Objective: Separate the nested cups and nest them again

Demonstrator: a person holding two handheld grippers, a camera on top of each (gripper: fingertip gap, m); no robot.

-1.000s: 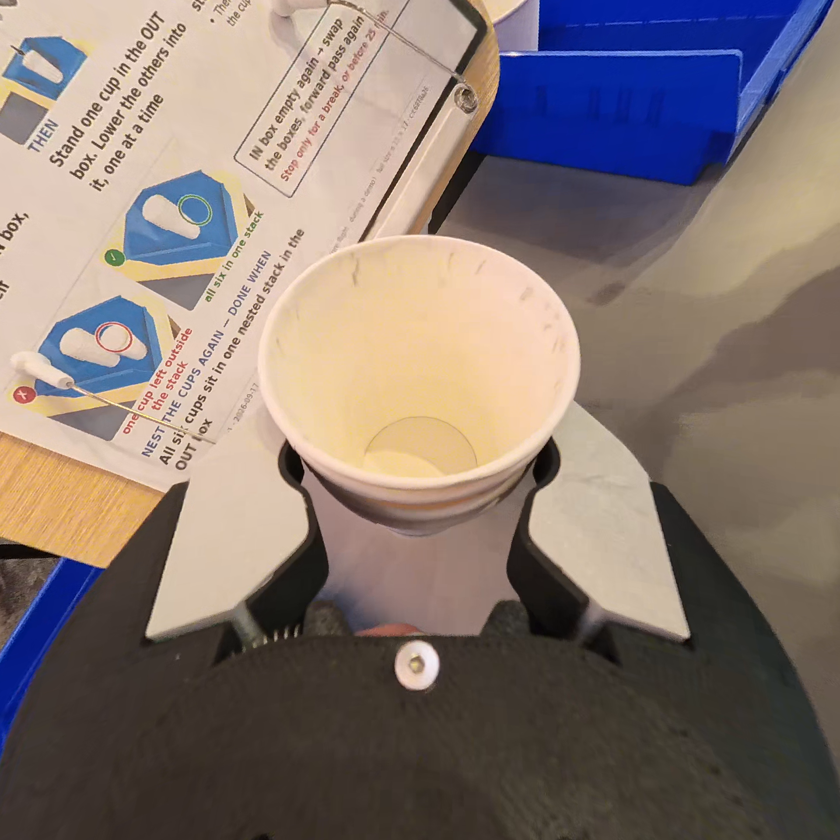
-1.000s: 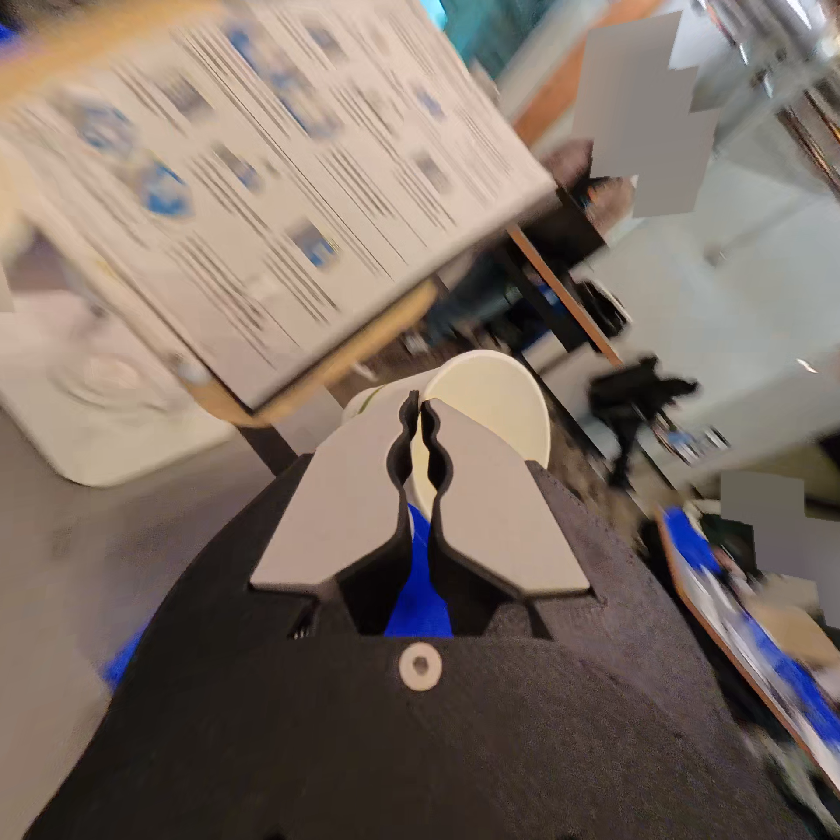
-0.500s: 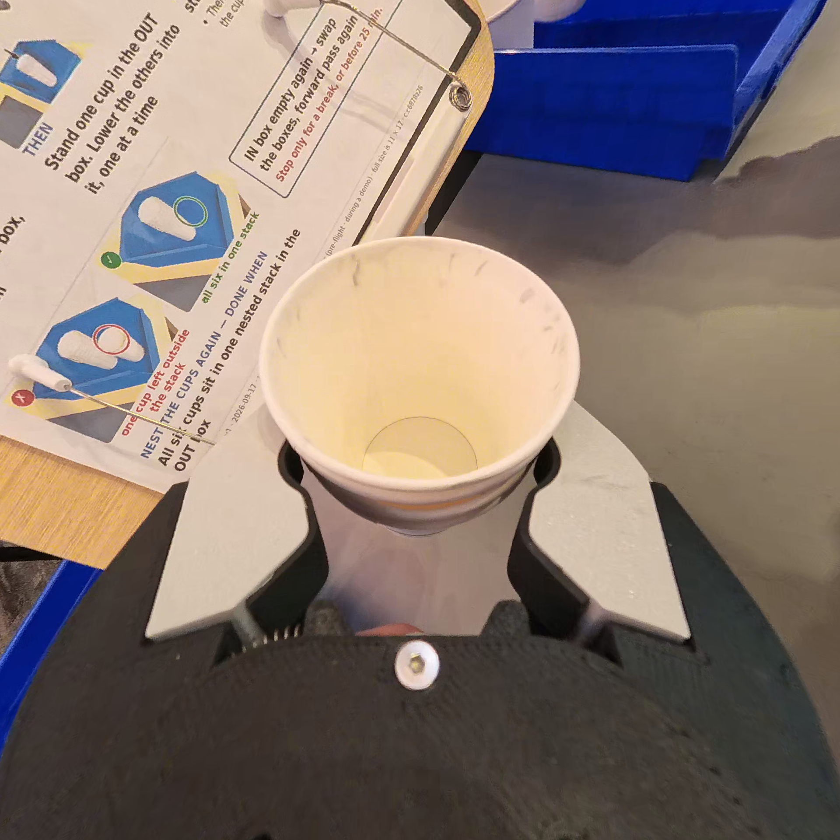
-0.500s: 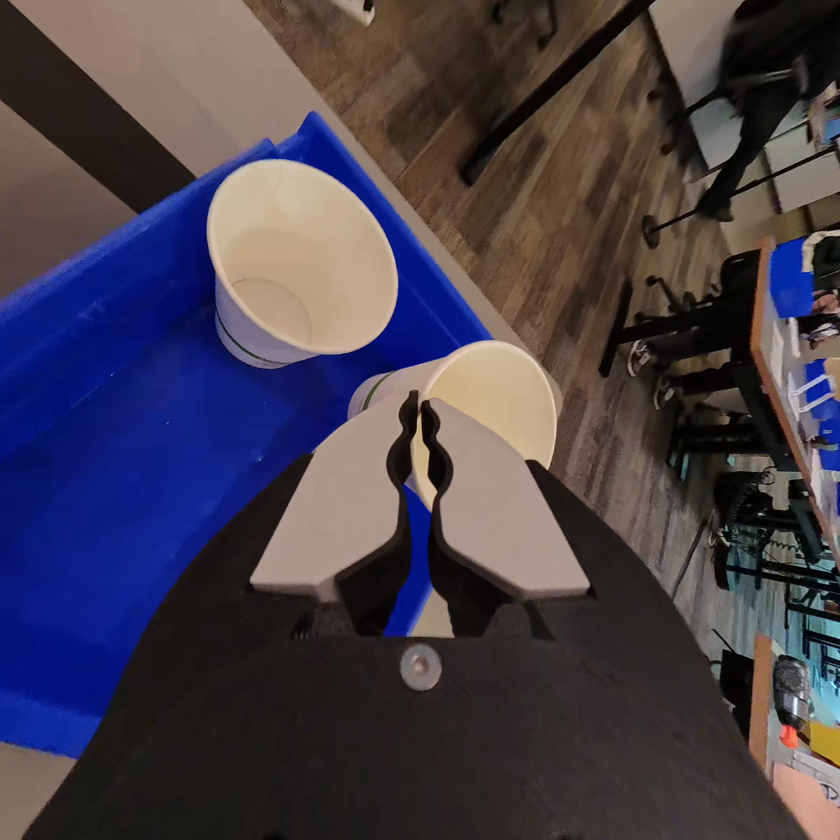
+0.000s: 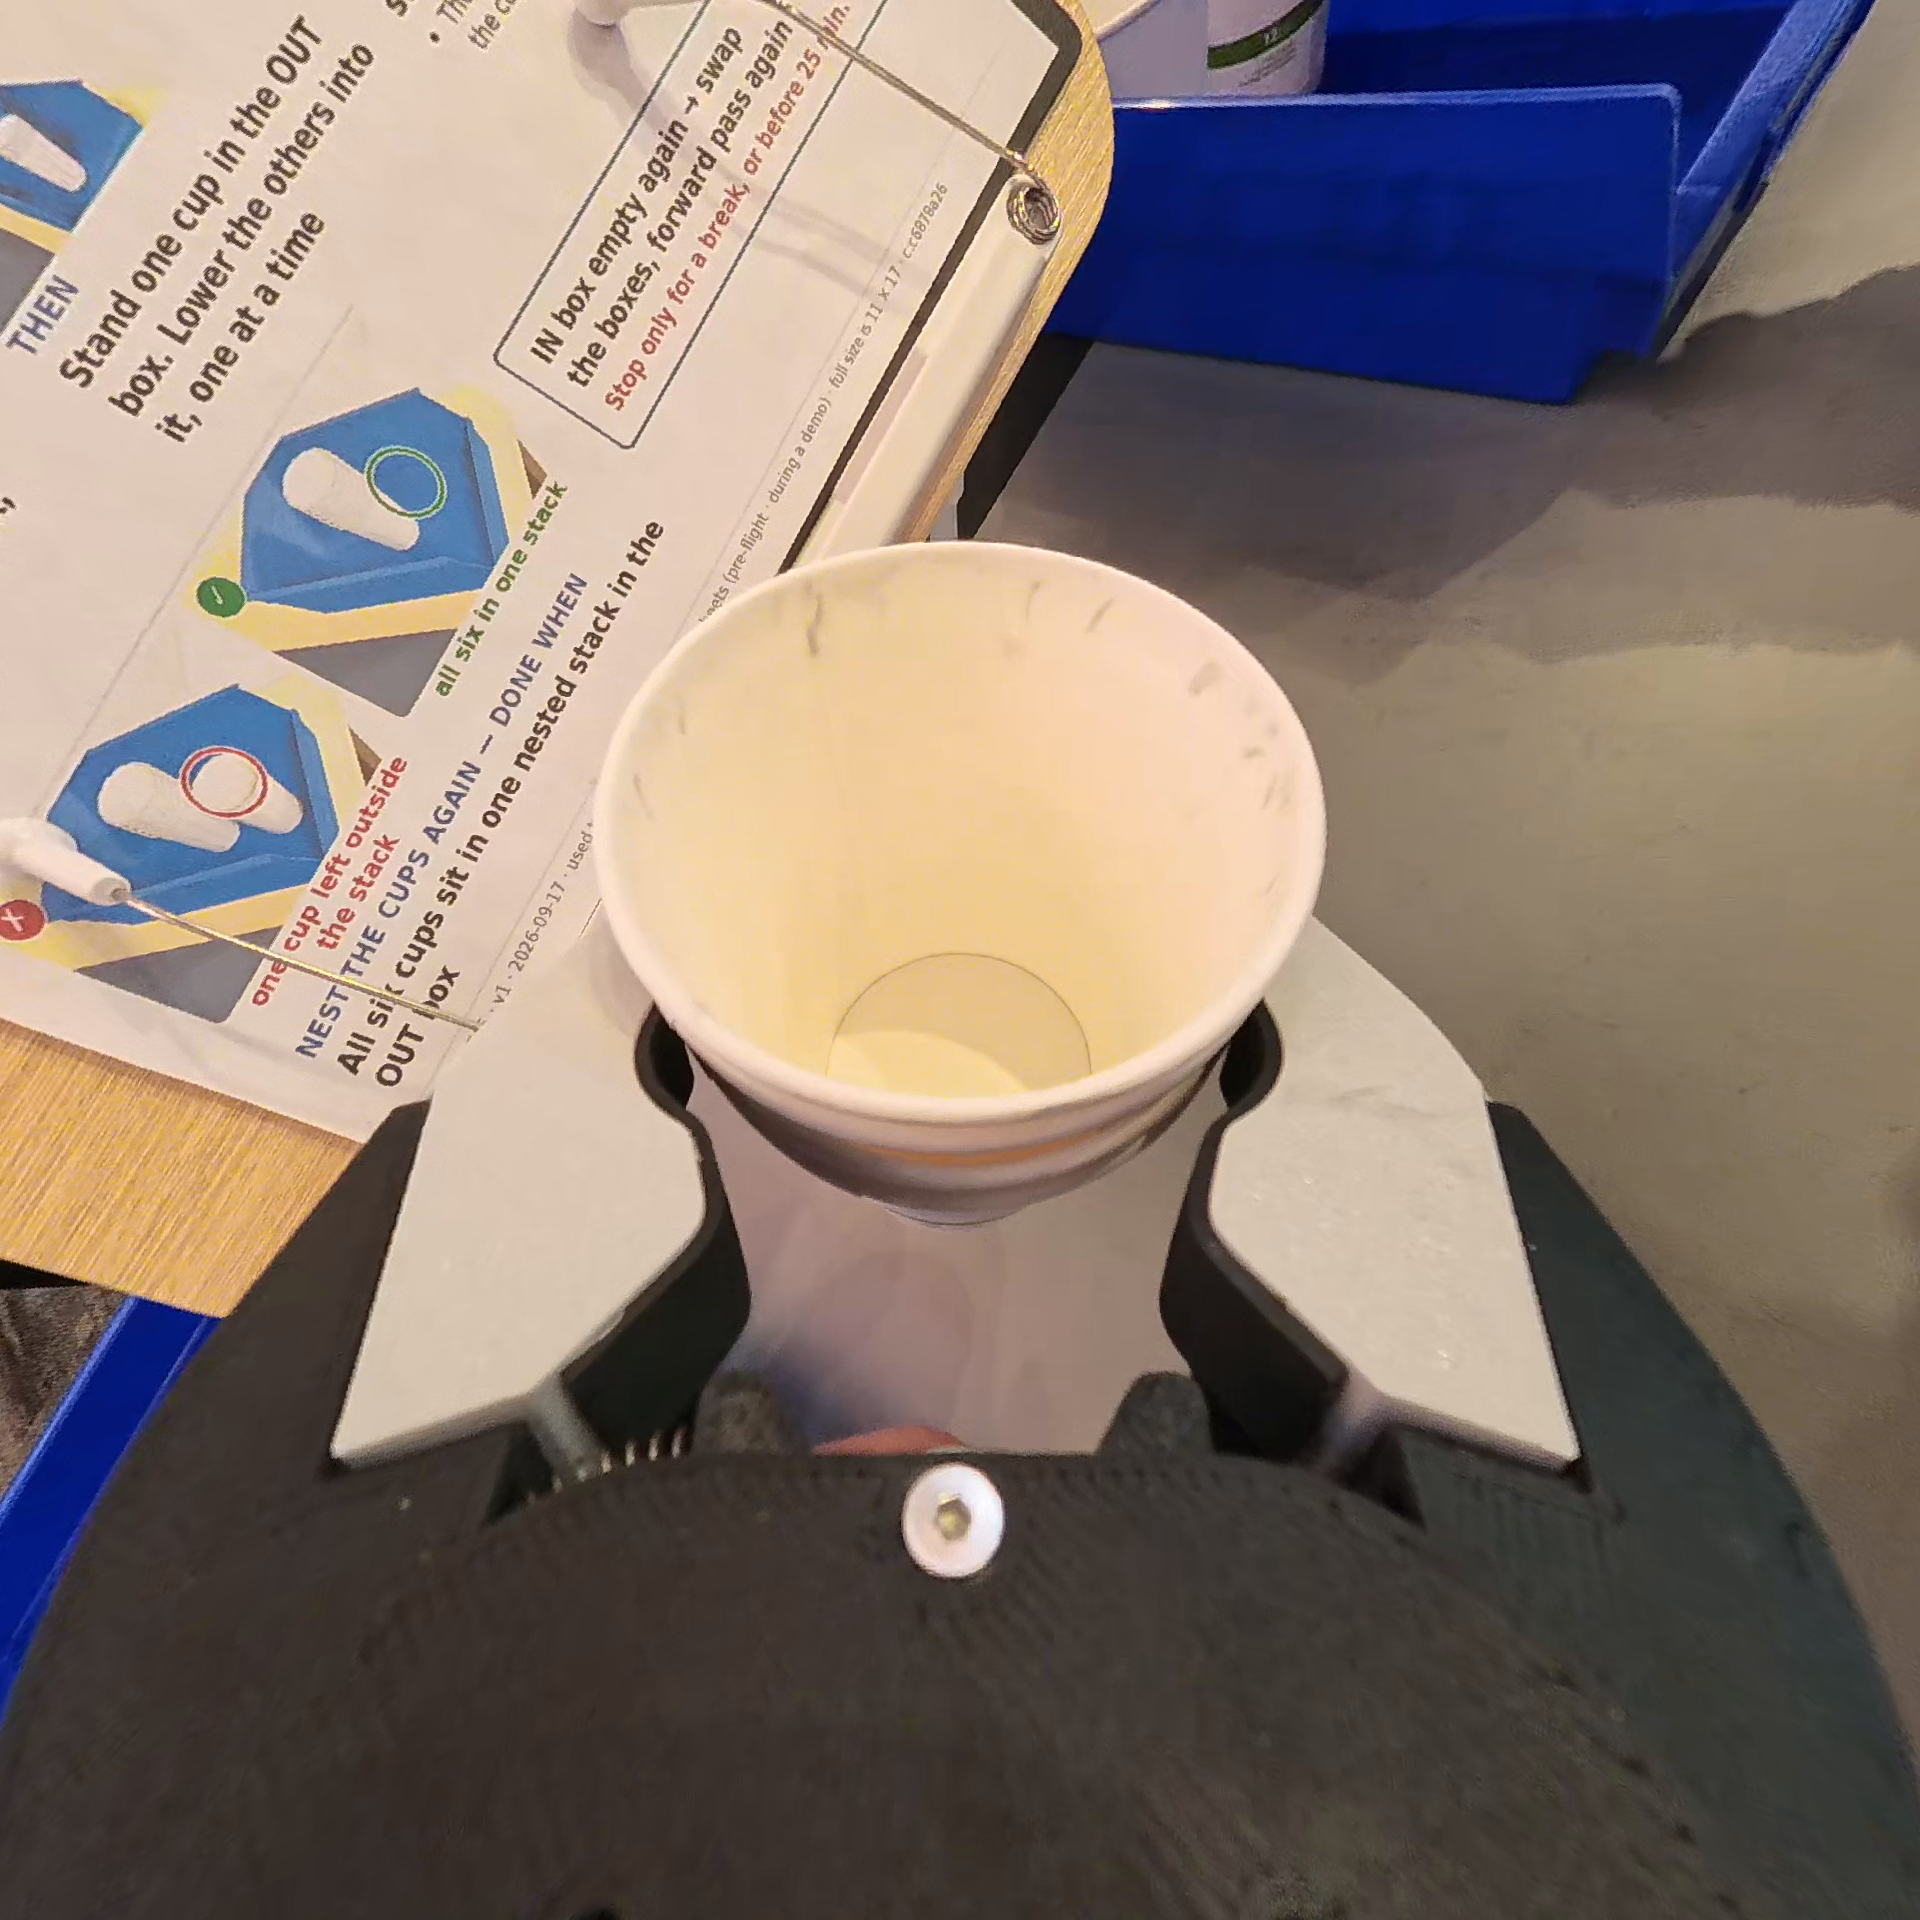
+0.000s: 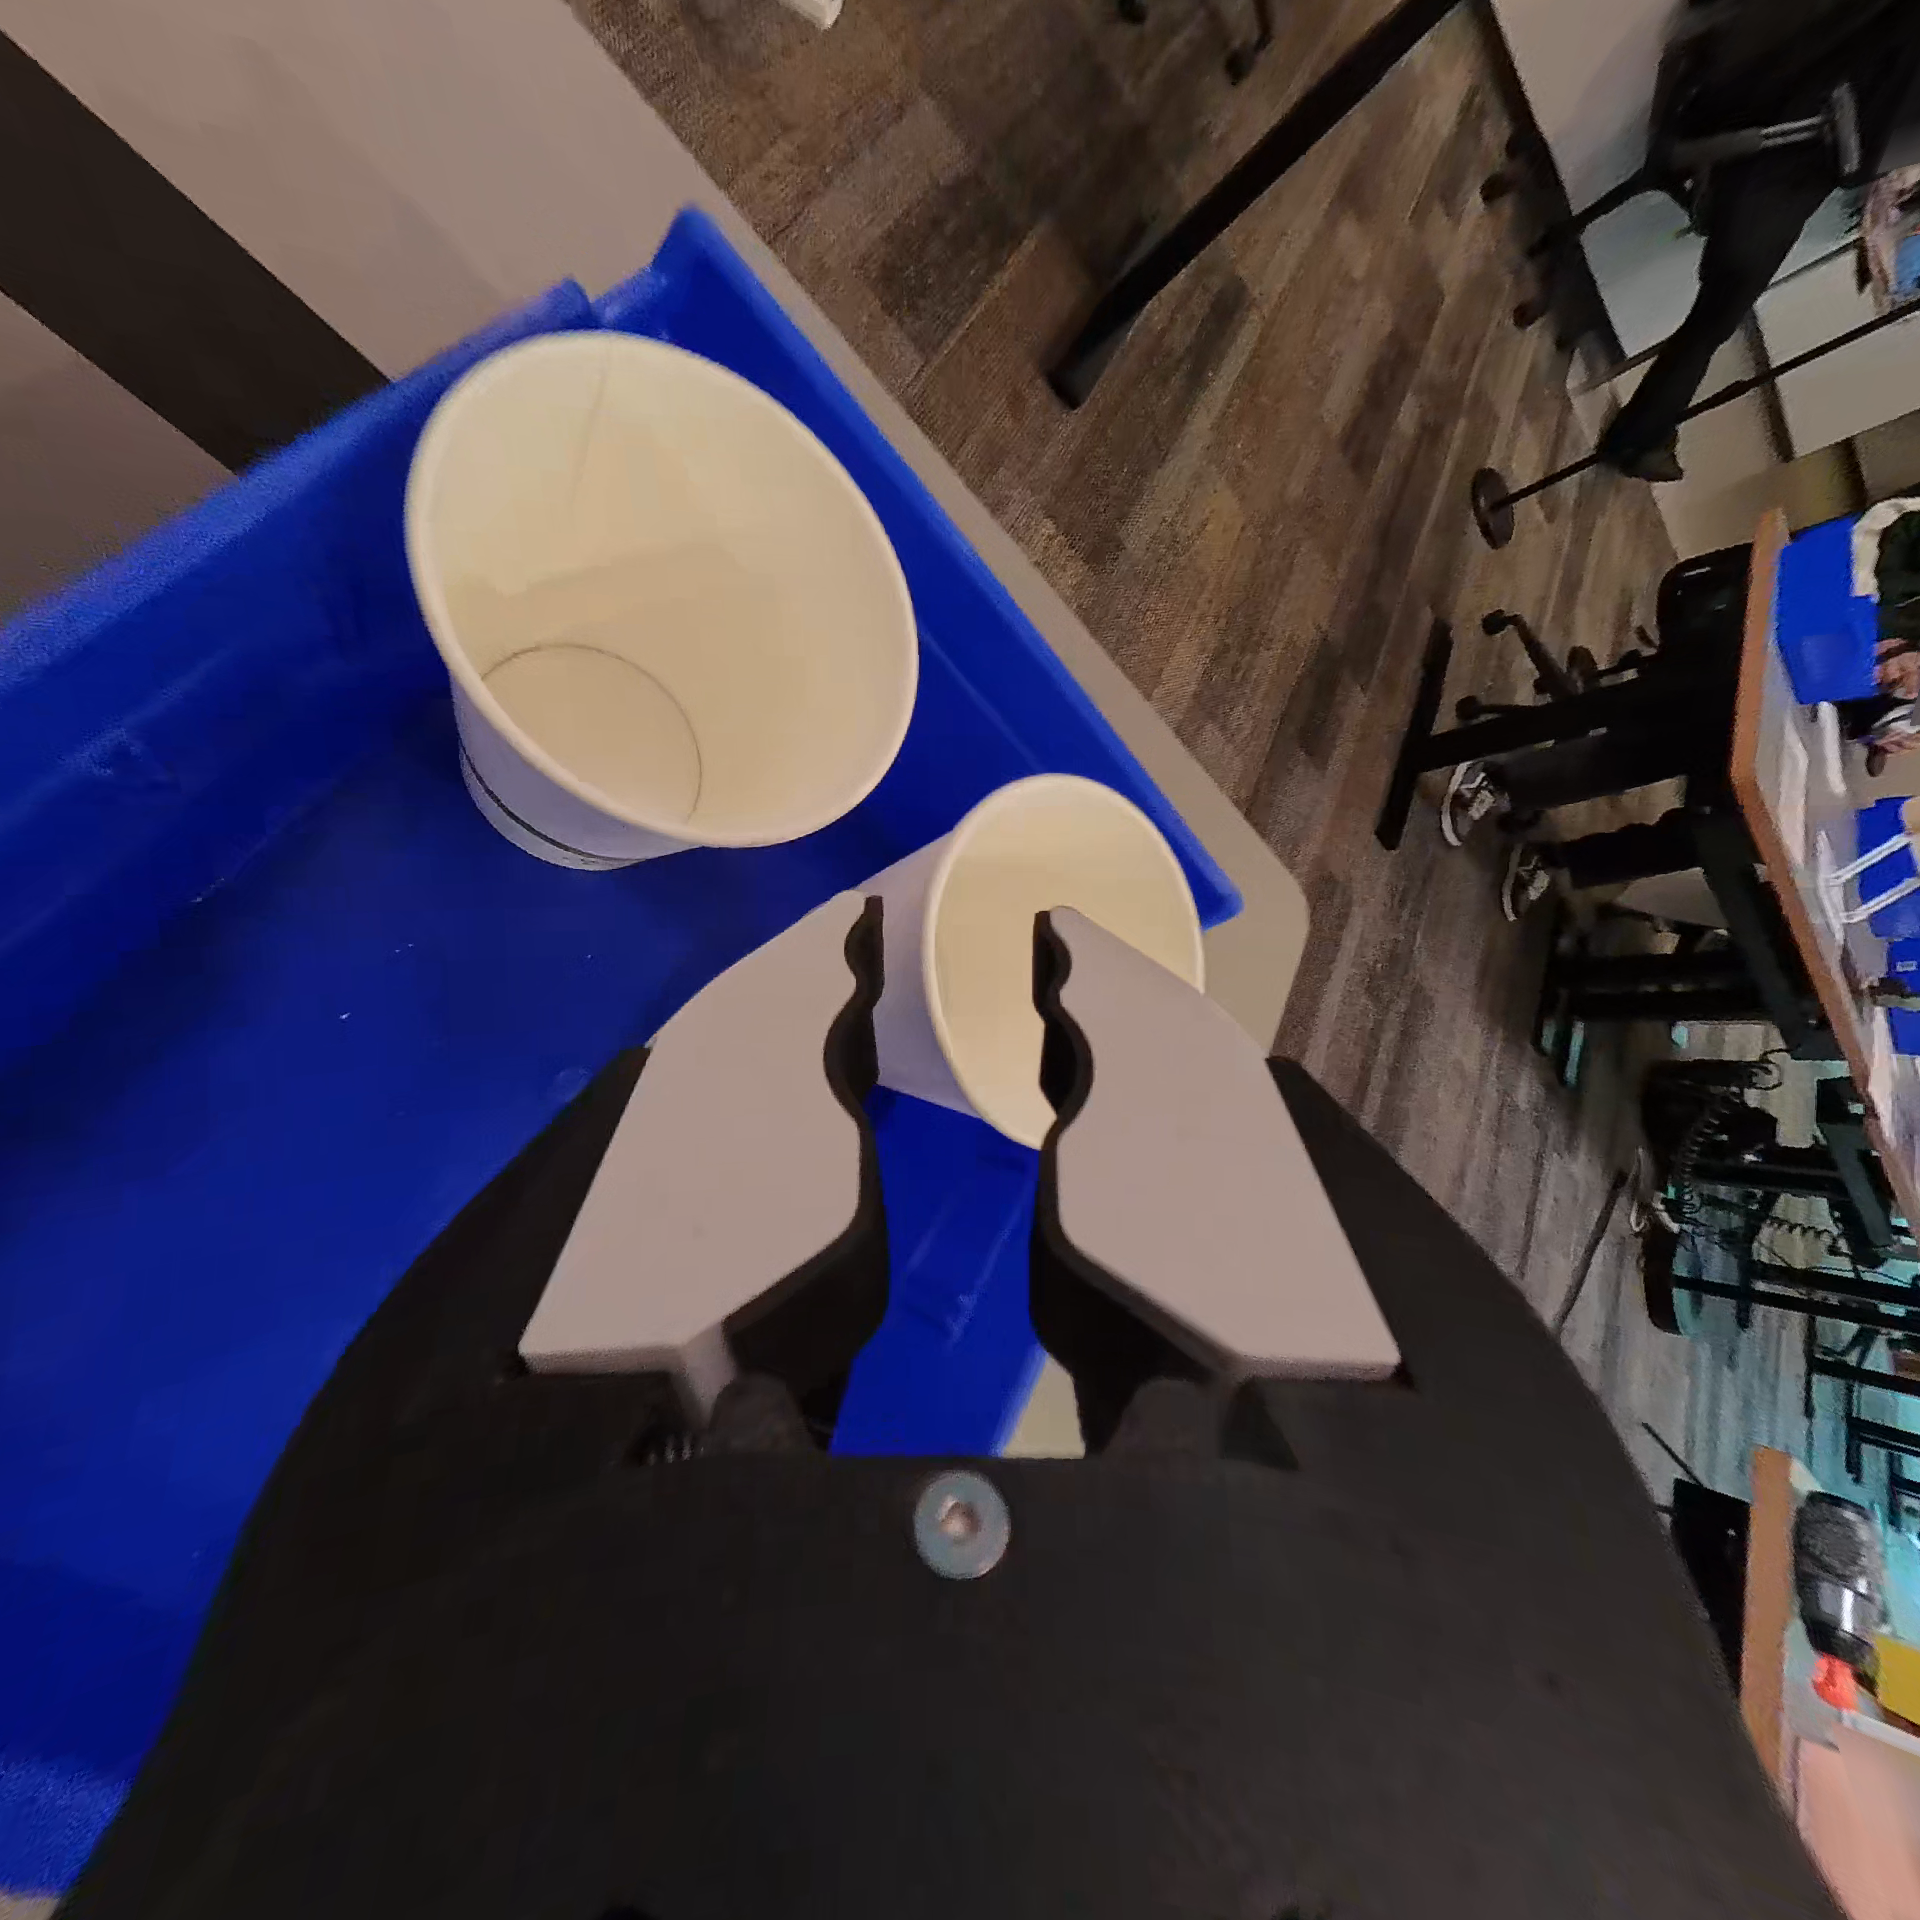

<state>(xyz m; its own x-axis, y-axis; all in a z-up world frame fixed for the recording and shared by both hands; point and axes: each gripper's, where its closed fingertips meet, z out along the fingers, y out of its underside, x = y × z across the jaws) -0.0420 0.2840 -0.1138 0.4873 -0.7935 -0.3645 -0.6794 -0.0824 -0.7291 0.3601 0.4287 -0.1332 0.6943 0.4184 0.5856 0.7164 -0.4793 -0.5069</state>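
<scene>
the right gripper (image 6: 956, 935) is now being shown with its grey fingers parted, where half a second earlier they were pinched on the wall of a small white paper cup (image 6: 1060, 935). that cup is lying tilted in the blue plastic bin (image 6: 260, 987), its rim wall between the two fingers, one outside and one inside its mouth, with a gap showing on either side, so nothing is being gripped. a second white paper cup with a dark band near its base (image 6: 644, 603) is standing in the same bin and is looming larger than before. in the left view little is being changed: the left gripper (image 5: 956, 1049) is being held wide, clenched on a stack of nested white paper cups (image 5: 956, 831) whose ringed lower walls sit between its fingers. only the left view is showing the printed instruction sheet on a wooden clipboard (image 5: 416, 468) and the grey table (image 5: 1558, 675); only the right view is showing the wood-pattern floor (image 6: 1195, 364).
</scene>
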